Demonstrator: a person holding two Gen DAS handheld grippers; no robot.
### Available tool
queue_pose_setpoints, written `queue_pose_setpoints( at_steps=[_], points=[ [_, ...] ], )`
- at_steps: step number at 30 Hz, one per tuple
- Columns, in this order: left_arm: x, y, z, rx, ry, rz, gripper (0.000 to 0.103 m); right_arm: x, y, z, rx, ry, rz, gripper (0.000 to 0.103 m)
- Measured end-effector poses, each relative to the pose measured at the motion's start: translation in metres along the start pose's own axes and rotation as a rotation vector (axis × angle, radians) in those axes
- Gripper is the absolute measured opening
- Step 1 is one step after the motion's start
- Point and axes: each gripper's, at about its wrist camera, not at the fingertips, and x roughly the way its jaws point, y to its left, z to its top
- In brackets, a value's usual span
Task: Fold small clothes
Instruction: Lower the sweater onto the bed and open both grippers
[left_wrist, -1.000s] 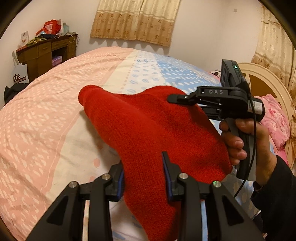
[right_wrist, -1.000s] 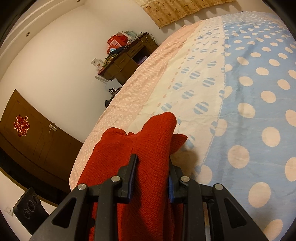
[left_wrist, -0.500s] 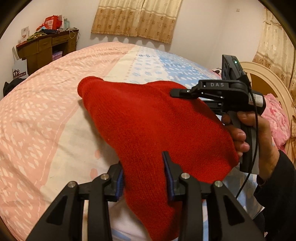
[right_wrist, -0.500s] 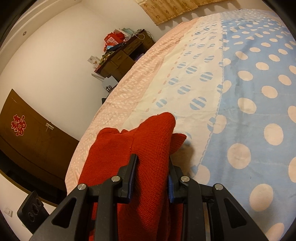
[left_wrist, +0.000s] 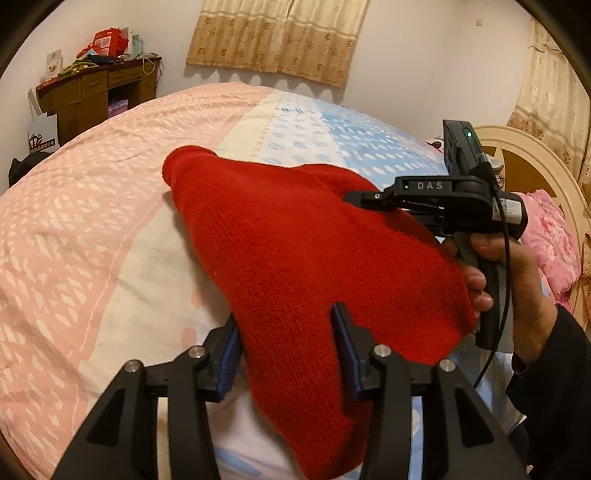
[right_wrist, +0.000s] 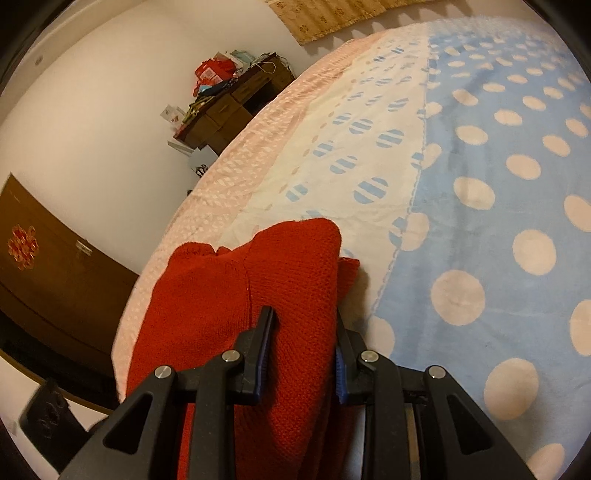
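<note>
The left claw (left_wrist: 286, 345) pinches a red knitted garment (left_wrist: 306, 258) between its blue-padded fingers (left_wrist: 229, 363), the cloth bunched in the gap and hanging down below them. Ahead and to its right, the right claw (left_wrist: 364, 199) grips the far edge of the same garment; its black body carries the white letters "DAS", with a small green light lit above. The right hand (left_wrist: 513, 280) holds its handle. In the right wrist view the right claw (right_wrist: 303, 347) is clamped on a thick fold of the garment (right_wrist: 288, 280), which stretches out forward from it. Beneath both lies the bed (left_wrist: 92, 221), pink, cream and blue with dots. Far off to the left stands a wooden desk (left_wrist: 92, 92); writing on its clutter is unreadable.
</note>
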Motion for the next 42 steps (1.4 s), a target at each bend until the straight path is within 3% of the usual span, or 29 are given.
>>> queue_pose_setpoints(
  at_steps=[12,17,20,23,26,31,34,42],
  points=[
    [-0.021,-0.002,0.002,0.025,-0.032,0.048,0.055,-0.002,0.006,-0.003,-0.029,0.006,-0.071,0.030],
    [-0.036,0.006,0.011,0.010,-0.085,0.076,0.065,-0.005,0.004,-0.004,-0.026,0.003,-0.075,0.031],
    [-0.036,0.015,0.022,-0.005,-0.120,0.112,0.075,-0.024,0.009,-0.005,-0.033,-0.073,-0.086,0.033],
    [-0.026,0.023,0.030,-0.025,-0.123,0.137,0.076,-0.054,0.023,-0.007,-0.065,-0.166,-0.086,0.034],
    [-0.015,0.026,0.034,-0.040,-0.120,0.158,0.081,-0.076,0.042,-0.014,-0.127,-0.203,-0.045,0.038],
    [0.000,0.029,0.033,-0.055,-0.089,0.165,0.081,-0.072,0.069,-0.038,-0.222,-0.143,-0.003,0.040],
    [0.002,0.026,0.026,-0.037,-0.073,0.173,0.082,-0.060,0.071,-0.054,-0.263,-0.110,-0.062,0.039],
    [0.011,0.022,0.012,-0.024,-0.043,0.170,0.093,-0.058,0.034,-0.078,-0.181,-0.100,-0.093,0.040]
  ],
)
